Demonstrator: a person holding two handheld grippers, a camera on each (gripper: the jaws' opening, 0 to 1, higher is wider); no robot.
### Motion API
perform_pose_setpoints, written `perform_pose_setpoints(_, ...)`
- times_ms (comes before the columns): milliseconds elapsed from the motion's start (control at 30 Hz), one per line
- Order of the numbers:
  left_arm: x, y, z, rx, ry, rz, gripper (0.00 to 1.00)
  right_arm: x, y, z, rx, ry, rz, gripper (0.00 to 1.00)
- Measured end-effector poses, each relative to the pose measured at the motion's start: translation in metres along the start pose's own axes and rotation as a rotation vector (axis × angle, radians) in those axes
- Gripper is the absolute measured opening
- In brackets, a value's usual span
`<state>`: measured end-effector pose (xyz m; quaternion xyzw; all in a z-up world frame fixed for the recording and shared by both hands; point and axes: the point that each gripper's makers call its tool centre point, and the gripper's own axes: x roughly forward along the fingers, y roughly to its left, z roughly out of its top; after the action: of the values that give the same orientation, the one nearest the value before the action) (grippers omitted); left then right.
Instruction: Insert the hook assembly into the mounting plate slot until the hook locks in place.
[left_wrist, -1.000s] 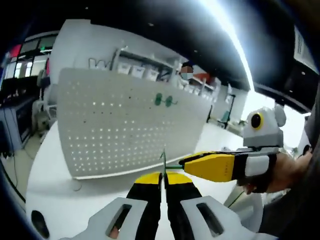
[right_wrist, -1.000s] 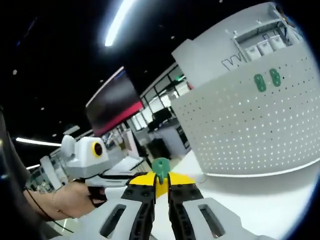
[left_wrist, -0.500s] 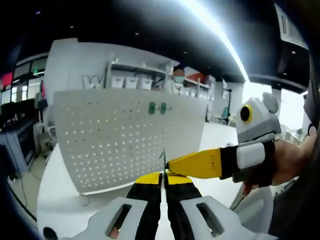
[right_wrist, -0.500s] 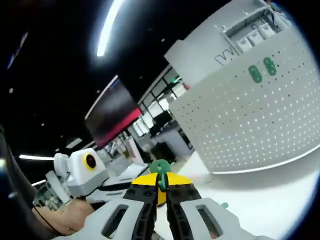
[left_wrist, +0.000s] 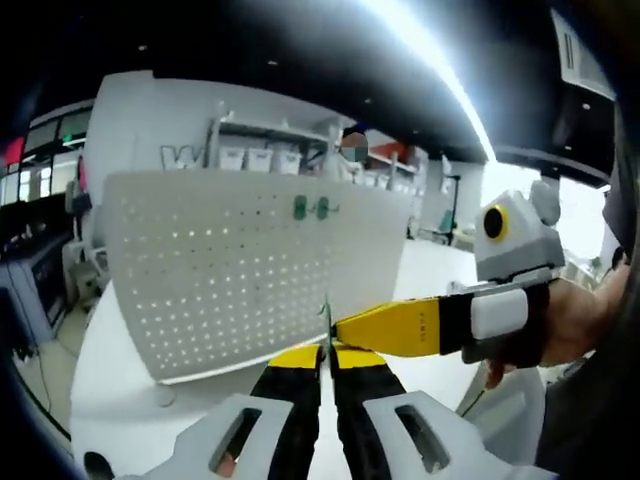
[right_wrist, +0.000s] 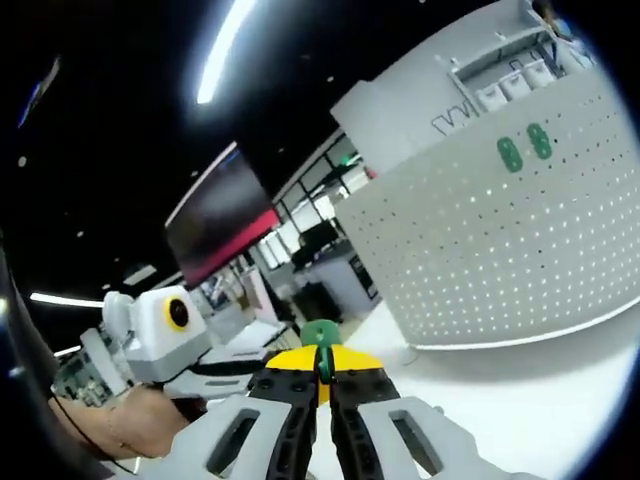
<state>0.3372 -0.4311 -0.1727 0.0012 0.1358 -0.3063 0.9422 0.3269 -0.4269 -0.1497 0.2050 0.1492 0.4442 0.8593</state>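
1. Holding together in mid-air, both grippers have barely shifted over the last second; the white perforated pegboard mounting plate stays well ahead, so insertion has not begun.
2. The left gripper is clenched on a thin green hook wire; the right gripper grasps the green plastic hook piece, tips meeting.
3. Two green pieces already sit on the plate. How the two held parts join is too small to tell.

Right claw pinches a green hook; 2 green hooks hang on the pegboard.
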Motion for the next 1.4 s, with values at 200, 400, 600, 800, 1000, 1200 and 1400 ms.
perform_pose_setpoints(200,-0.003,0.002,-0.001,0.01,-0.001,-0.001,0.11,0.004,0.002,-0.001,-0.039,0.018,0.014,0.0)
perform_pose_setpoints(400,0.0,-0.002,-0.007,0.0,0.017,-0.008,0.55,0.002,-0.005,0.005,-0.118,0.017,-0.014,0.0)
perform_pose_setpoints(600,0.005,-0.012,-0.009,-0.039,0.013,-0.049,0.83,-0.002,-0.011,0.011,-0.164,0.003,-0.029,0.0)
perform_pose_setpoints(800,0.006,-0.018,-0.011,-0.014,0.01,-0.068,1.0,-0.007,-0.018,0.014,-0.237,0.008,-0.05,0.0)
perform_pose_setpoints(1000,0.005,-0.018,-0.011,-0.031,0.009,-0.069,1.0,-0.012,-0.028,0.018,-0.246,0.003,-0.074,0.0)
perform_pose_setpoints(1200,-0.001,-0.01,-0.005,-0.056,-0.014,-0.042,1.0,-0.018,-0.046,0.025,-0.279,-0.012,-0.129,0.0)
perform_pose_setpoints(1400,-0.007,0.005,-0.001,-0.057,-0.026,0.006,1.0,-0.019,-0.07,0.036,-0.321,-0.019,-0.195,0.0)
